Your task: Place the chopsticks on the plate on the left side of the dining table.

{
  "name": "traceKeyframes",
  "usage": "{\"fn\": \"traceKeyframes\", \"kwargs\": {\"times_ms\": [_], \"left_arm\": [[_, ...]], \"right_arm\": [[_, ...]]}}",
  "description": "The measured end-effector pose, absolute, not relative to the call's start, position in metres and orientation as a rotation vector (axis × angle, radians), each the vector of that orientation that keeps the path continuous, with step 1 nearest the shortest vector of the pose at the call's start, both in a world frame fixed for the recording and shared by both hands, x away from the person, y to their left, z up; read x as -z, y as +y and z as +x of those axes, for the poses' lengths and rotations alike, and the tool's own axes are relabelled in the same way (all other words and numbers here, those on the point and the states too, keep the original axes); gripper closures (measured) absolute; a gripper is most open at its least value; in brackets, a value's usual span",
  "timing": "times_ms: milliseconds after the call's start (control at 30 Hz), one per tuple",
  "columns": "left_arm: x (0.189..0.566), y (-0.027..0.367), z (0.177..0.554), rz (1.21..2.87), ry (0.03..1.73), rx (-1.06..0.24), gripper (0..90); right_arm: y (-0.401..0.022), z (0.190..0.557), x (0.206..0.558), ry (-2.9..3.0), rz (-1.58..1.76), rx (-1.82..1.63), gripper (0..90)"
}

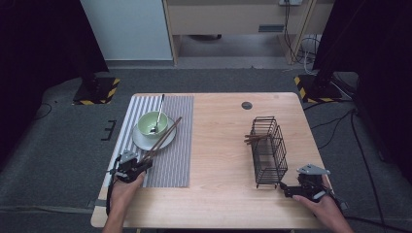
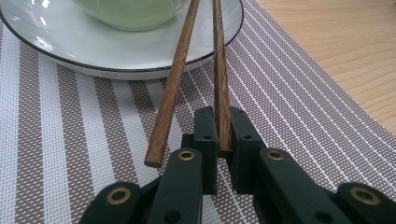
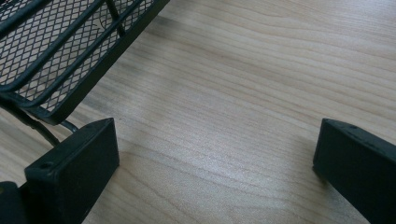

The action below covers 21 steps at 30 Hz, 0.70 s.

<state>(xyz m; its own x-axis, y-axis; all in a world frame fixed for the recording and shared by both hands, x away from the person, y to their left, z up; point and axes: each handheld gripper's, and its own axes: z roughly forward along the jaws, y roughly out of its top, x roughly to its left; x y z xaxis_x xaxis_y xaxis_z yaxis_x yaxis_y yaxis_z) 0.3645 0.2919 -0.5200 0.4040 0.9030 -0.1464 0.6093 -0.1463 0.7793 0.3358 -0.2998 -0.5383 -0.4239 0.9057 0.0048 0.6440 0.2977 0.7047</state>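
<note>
Left of the wire basket [image 1: 268, 151], on the striped placemat [image 1: 172, 160], the left gripper [image 2: 223, 140] has its jaws pinched tight on the near end of 1 wooden chopstick [image 2: 220, 70], while the 2nd chopstick [image 2: 172, 88] lies loose beside it, both leaning up over the plate [image 2: 56, 46] rim toward the green bowl [image 1: 152, 123]. Light, stiff and smooth, the held stick would likely pivot in so small a pinch, so a grip farther up seems safer. Bare tabletop [image 1: 221, 141] lies between mat and basket; beside the basket's near corner the right gripper [image 3: 215, 168] rests wide open, holding nothing.
</note>
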Motion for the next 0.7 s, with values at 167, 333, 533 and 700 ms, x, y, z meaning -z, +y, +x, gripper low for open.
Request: {"fn": "traceKeyframes", "kwargs": {"times_ms": [167,333,533,700], "left_arm": [[0.5211,0.2908,0.3651,1.863,1.304,-0.454,83.1],[0.5212,0.29,0.3652,1.875,1.303,-0.455,82.8],[0.5221,0.2895,0.3658,1.879,1.304,-0.456,82.4],[0.522,0.2886,0.3659,1.884,1.301,-0.46,82.1]], "right_arm": [[-0.2998,0.3358,0.5384,2.176,1.385,-0.901,0.4],[-0.2998,0.3358,0.5384,2.176,1.385,-0.9,0.4],[-0.2998,0.3358,0.5384,2.176,1.385,-0.9,0.4],[-0.2998,0.3358,0.5384,2.176,1.385,-0.9,0.4]]}}
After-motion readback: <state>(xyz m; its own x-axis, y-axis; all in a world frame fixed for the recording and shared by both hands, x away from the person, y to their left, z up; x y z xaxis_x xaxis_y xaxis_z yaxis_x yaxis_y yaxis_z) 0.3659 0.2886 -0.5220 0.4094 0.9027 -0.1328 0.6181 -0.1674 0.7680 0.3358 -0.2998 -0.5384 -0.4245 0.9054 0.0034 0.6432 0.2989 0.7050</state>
